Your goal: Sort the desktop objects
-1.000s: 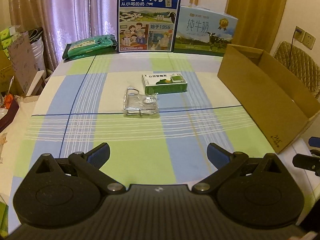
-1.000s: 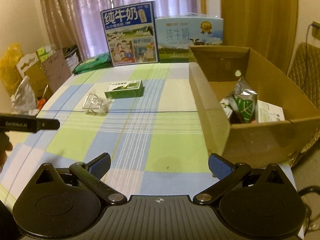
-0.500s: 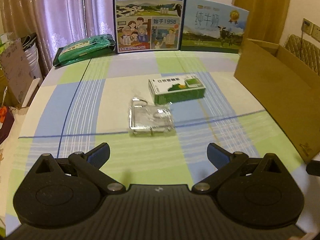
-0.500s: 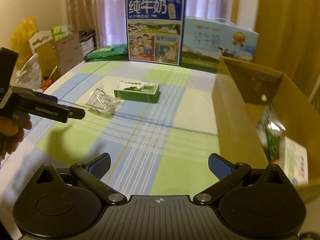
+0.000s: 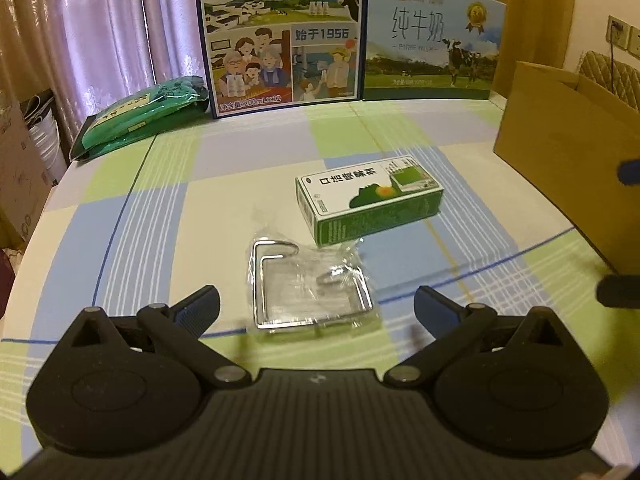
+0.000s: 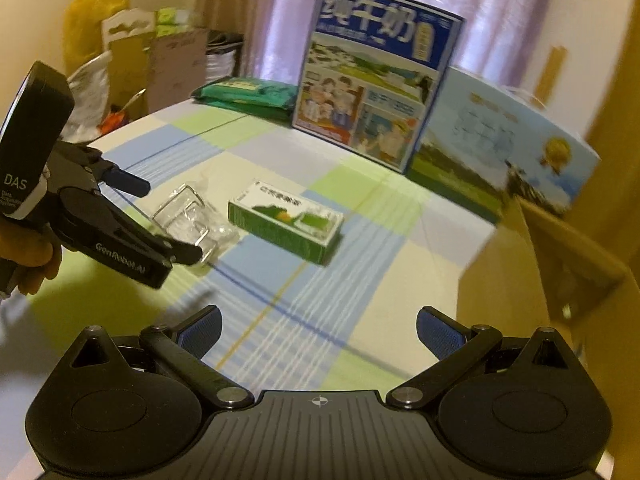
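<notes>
We take the green carton (image 5: 370,198) as our landmark: it lies flat on the checked bench (image 5: 160,216), and just in front of it, nearly touching its near corner, sits the clear packet with a wire hook (image 5: 310,286) inside. The cardboard box (image 5: 572,148) stands well to the right of the carton, and two tall milk cases (image 5: 280,36) rise behind it at the far edge. Our left hand-held gripper (image 5: 316,300) hangs just short of the packet with its fingers spread wide and nothing between them; seen from the right wrist view, one fingertip hovers at the packet's near edge. Our right hand-held gripper (image 6: 319,328) is likewise spread and empty, over bare bench in front of the carton. We judge this to be the approach for picking up the packet. The next move calls for lowering the left fingers astride it and closing on the wire frame, since the film looks slippery and thin. What lies inside the cardboard box is hidden from both views here. The right wrist view is smeared, so the carton's print is unreadable there, and we cannot tell whether the packet touches the carton.
</notes>
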Demonstrator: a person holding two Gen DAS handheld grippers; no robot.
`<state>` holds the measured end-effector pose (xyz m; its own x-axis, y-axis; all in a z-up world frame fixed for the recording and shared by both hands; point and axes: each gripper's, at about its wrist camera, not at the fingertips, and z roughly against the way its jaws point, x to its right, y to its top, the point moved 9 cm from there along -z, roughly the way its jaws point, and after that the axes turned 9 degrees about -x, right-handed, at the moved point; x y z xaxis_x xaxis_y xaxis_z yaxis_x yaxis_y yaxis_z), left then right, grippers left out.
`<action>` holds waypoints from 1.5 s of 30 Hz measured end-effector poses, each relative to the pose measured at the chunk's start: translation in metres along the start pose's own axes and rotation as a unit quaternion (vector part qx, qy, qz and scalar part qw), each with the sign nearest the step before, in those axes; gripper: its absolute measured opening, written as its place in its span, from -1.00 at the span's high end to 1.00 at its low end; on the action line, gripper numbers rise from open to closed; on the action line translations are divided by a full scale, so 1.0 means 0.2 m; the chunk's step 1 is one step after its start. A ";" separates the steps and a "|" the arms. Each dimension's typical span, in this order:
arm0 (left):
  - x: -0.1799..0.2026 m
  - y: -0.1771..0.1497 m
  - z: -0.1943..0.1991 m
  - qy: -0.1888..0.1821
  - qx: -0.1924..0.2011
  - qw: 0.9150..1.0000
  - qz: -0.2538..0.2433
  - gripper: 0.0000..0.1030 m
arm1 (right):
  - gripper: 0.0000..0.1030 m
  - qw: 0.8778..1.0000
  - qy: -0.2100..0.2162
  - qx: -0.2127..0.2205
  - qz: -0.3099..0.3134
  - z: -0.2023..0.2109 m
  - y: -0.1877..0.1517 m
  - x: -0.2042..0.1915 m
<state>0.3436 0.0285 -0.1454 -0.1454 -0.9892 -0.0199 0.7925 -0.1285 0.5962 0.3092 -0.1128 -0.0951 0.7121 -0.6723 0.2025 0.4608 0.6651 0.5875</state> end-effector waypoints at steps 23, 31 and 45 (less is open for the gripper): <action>-0.15 0.04 -0.12 -0.002 -0.039 0.999 0.016 -0.30 | -0.95 0.982 0.053 -0.041 0.179 -0.45 0.23 -0.03; -0.23 0.07 -0.10 0.001 -0.022 0.999 0.040 -0.29 | -0.78 0.972 0.066 -0.056 0.220 -0.62 0.36 -0.02; -0.30 0.10 -0.07 0.003 -0.011 0.998 0.055 -0.29 | -0.28 0.967 0.097 -0.104 0.210 -0.81 0.43 -0.15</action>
<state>0.3755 0.0843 -0.1430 -0.0521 -0.9978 0.0397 0.8158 -0.0196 0.5779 0.4133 0.0174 -0.1776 0.9364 -0.2688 0.2257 0.1918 0.9304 0.3122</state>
